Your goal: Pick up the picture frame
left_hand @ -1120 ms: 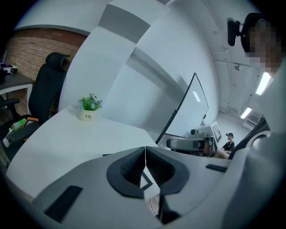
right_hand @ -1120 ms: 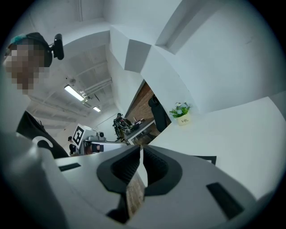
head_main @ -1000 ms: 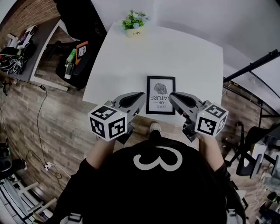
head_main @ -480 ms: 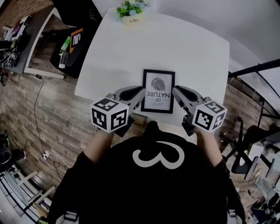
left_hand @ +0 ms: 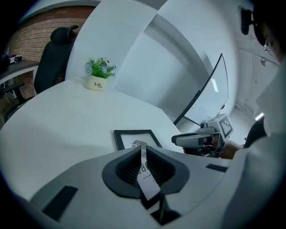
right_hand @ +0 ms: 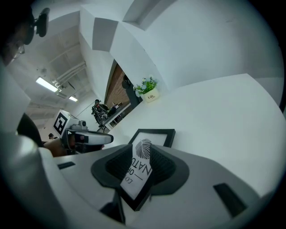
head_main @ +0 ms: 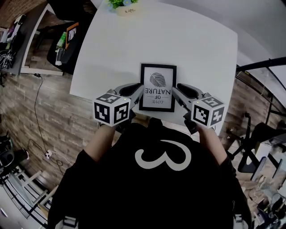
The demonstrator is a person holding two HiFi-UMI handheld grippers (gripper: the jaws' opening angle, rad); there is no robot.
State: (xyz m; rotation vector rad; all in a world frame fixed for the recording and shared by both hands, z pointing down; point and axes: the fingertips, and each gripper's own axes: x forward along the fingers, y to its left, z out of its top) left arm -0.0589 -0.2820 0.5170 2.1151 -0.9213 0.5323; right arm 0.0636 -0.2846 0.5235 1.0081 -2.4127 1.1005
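a white table [head_main: 201, 53] bears a black picture frame [head_main: 157, 87] lying flat and a small potted plant [head_main: 125, 8] well apart.

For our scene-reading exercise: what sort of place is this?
Probably an office workspace: a white table with a potted plant, a black office chair beside it, and a cluttered desk.

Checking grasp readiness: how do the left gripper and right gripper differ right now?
The left gripper has its jaws shut; the right gripper has its jaws opening, nothing between them. The left gripper flanks the picture frame on its left edge, the right gripper on its right. Both are empty, pointing across the table.
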